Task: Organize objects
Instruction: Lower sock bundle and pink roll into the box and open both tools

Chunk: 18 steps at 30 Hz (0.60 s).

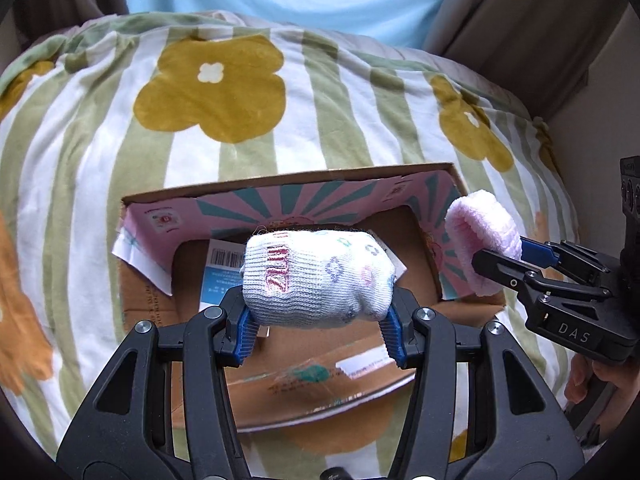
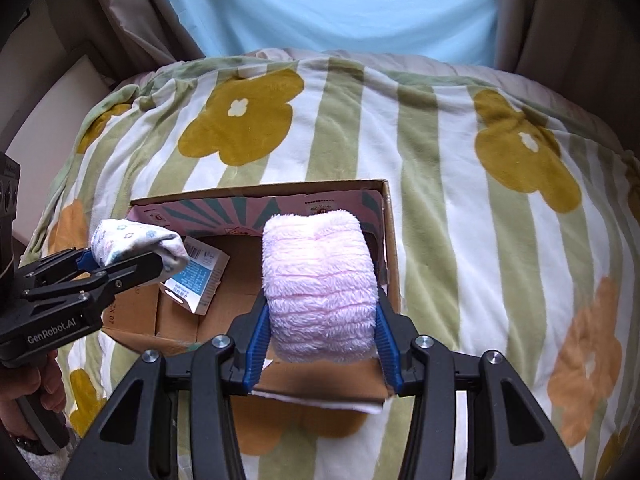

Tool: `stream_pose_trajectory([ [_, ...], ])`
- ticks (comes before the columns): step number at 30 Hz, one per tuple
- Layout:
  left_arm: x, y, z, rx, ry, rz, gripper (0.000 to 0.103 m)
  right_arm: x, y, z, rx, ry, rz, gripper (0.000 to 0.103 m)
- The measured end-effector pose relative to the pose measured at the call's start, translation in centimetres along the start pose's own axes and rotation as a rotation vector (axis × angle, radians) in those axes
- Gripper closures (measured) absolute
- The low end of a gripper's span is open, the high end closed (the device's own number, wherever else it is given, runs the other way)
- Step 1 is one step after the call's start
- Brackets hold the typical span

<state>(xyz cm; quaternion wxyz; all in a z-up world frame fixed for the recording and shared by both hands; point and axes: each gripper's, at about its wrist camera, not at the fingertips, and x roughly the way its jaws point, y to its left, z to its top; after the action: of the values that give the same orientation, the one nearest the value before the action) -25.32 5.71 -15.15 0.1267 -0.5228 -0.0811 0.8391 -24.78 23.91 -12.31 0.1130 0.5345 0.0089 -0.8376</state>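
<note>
My left gripper (image 1: 320, 336) is shut on a rolled white patterned sock (image 1: 316, 276) and holds it above the open cardboard box (image 1: 288, 184). It also shows in the right wrist view (image 2: 132, 258), with the white sock (image 2: 132, 242) over the box's left side. My right gripper (image 2: 320, 348) is shut on a rolled fluffy pink sock (image 2: 320, 284) above the box (image 2: 390, 240), towards its right side. In the left wrist view the right gripper (image 1: 508, 258) holds the pink sock (image 1: 480, 228) over the box's right wall.
The box sits on a bed cover (image 2: 480, 200) with green stripes and yellow and orange flowers. A small blue-and-white carton (image 2: 196, 280) lies inside the box. A person in a light blue shirt (image 2: 340, 4) sits behind the cover.
</note>
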Motion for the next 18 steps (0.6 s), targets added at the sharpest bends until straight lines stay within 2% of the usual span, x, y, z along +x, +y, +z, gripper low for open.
stream_pose_trajectory([
  [7,3.7,0.1,-1.2,-0.036,0.036,0.020,0.056,3.1,-0.9,0.1,0.001,0.057,0.038,0.059],
  [11,4.2,-0.1,-1.5,-0.033,0.049,0.033,0.056,3.5,-1.1,0.3,-0.004,0.065,0.053,0.059],
  [16,3.8,-0.3,-1.3,-0.032,0.048,0.063,0.055,3.2,-1.1,1.0,0.006,0.050,0.118,0.059],
  [17,3.5,-0.3,-1.2,-0.033,0.045,0.056,0.054,3.1,-1.1,1.1,0.013,0.051,0.127,0.059],
  [18,3.3,-0.4,-1.1,-0.032,0.040,0.055,0.047,3.0,-1.2,1.3,0.024,0.052,0.144,0.056],
])
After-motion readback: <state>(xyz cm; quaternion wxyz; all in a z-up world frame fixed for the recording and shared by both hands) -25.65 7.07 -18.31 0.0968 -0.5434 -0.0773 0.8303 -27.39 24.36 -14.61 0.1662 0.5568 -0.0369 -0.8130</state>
